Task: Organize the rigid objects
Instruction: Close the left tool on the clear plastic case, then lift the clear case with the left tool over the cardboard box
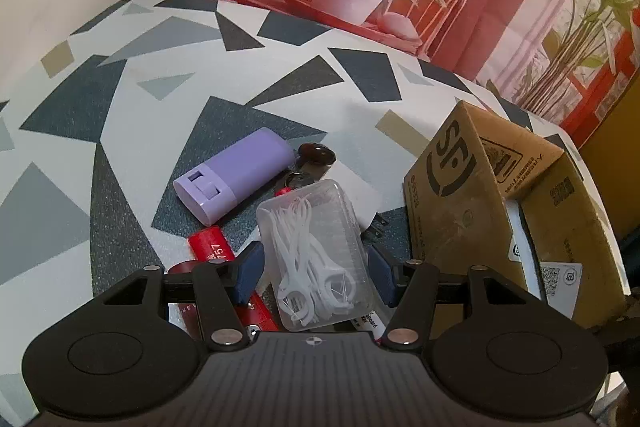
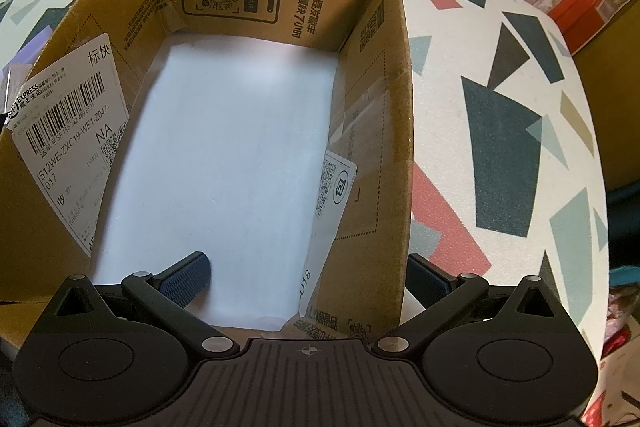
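Judging by how things lie, the sorting has hardly begun. Farthest left on the patterned surface (image 1: 132, 115) lies a lilac case (image 1: 236, 174); nearer sit red tubes (image 1: 212, 247), and behind them a small dark thing too hidden to name. The left gripper (image 1: 315, 265) has its jaws spread around a clear floss-pick box (image 1: 316, 251), the pads standing just off either side, not pinching yet. To the right stands the cardboard box (image 1: 472, 195). In the right wrist view that cardboard box (image 2: 368, 131) holds only a white sheet (image 2: 224, 163), no objects. The right gripper (image 2: 304, 279) hangs with jaws spread across its right wall, gripping nothing. Everything loose is still to go in.
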Motion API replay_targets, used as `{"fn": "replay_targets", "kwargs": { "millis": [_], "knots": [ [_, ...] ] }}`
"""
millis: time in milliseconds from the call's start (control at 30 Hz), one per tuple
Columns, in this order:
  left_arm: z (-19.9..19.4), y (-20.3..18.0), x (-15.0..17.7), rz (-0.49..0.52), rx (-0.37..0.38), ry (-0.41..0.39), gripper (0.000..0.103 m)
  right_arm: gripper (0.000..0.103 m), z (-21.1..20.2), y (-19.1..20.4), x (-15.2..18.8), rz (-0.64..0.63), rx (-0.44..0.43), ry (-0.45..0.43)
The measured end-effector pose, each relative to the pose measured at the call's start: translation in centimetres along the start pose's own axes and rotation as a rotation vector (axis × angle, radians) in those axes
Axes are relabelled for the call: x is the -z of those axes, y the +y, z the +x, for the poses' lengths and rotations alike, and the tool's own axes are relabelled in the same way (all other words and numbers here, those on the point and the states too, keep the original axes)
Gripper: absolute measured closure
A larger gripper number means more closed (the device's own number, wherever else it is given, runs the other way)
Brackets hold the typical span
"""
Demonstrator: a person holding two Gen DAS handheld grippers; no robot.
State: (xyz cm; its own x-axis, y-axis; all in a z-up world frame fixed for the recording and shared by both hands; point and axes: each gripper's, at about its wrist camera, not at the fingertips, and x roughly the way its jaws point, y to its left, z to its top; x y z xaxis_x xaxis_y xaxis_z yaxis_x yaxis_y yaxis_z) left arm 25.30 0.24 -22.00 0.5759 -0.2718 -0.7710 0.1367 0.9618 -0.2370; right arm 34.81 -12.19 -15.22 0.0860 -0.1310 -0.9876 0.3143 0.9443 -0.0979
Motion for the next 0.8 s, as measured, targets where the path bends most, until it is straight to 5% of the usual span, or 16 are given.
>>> {"fn": "replay_targets", "kwargs": {
  "millis": [800],
  "knots": [
    [-2.0, 0.0, -0.2, 0.007, 0.042, -0.084, 0.045, 0.000, 0.0, 0.0, 0.0, 0.000, 0.000, 0.000]
  ]
}}
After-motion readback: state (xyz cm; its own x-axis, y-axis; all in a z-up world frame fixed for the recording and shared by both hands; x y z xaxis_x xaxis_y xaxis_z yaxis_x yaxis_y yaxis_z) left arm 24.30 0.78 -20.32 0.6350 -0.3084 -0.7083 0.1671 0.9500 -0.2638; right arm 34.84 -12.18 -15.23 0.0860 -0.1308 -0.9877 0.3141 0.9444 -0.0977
